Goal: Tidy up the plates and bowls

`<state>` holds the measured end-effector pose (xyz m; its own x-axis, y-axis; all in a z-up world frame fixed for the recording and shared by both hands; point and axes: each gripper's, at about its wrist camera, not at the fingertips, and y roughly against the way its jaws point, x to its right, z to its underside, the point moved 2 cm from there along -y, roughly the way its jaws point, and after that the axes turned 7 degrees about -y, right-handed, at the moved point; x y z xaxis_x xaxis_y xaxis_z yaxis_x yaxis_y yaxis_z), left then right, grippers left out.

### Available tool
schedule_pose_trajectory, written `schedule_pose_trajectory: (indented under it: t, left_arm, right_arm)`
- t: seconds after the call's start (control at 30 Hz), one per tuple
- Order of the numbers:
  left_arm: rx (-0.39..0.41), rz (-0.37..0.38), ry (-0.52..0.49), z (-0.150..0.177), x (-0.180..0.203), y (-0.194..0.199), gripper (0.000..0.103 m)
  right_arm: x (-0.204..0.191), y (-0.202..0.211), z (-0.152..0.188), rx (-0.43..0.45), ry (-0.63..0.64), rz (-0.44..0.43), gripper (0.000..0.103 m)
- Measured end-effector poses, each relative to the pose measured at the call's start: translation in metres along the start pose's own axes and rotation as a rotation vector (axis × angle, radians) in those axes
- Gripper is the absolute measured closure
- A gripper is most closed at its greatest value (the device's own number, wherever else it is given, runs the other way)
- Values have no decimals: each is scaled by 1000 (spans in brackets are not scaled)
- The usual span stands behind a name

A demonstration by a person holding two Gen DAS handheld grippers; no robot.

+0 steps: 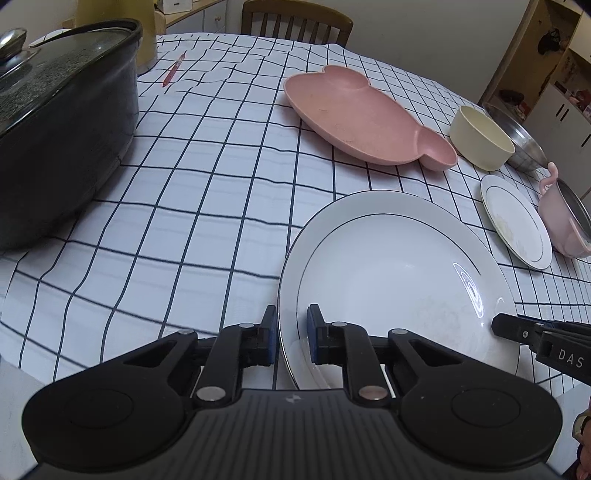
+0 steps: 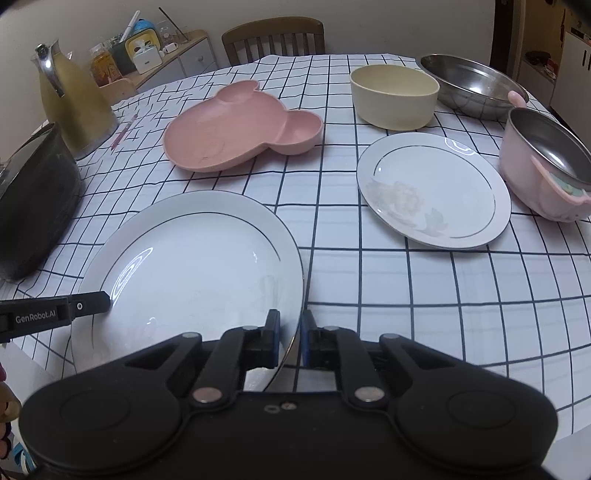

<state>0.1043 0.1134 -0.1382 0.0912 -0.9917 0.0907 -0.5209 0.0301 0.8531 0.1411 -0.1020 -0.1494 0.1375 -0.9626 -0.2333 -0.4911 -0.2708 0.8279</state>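
A large white plate [image 1: 399,277] with a thin dark ring lies near the front edge of the checked tablecloth. My left gripper [image 1: 292,332] is shut on its left rim, and one finger [image 1: 511,328] of the other gripper shows on the far side. In the right wrist view my right gripper [image 2: 290,339] is shut on the right rim of the same plate [image 2: 192,266]. A smaller flowered plate [image 2: 432,192], a pink bear-shaped divided plate [image 2: 236,136], a cream bowl [image 2: 393,96], a steel bowl [image 2: 472,85] and a pink steel-lined bowl [image 2: 543,166] stand farther back.
A big black lidded pot [image 1: 55,129] fills the table's left side, with a yellow jug [image 2: 74,107] and a red pen [image 1: 173,68] behind it. A wooden chair [image 1: 295,22] stands at the far edge. Bare cloth [image 1: 203,221] lies between the pot and the plates.
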Motion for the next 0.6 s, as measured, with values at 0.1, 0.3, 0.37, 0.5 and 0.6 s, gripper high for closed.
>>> schedule_pose_trajectory:
  t: [0.1,0.3,0.37,0.5,0.6]
  left_arm:
    - [-4,-4,2,6,0,4,88]
    - [-16,-14,1,20,1,13,88]
    - [-19,-13,-1,24,0,16,88]
    - [-24,-13,-7,33,1,21,88]
    - [-26,-13,-6,37,1,24,88]
  right_arm:
    - [-1,5,7,-9,20,-6,92]
    - [-5,12,18,-28,44,-9,91]
    - [-6,14,22,-31,54,-7,91]
    - [-7,19,30,-40,58,-1,91]
    - [-8,21,34,-45,57,7,91]
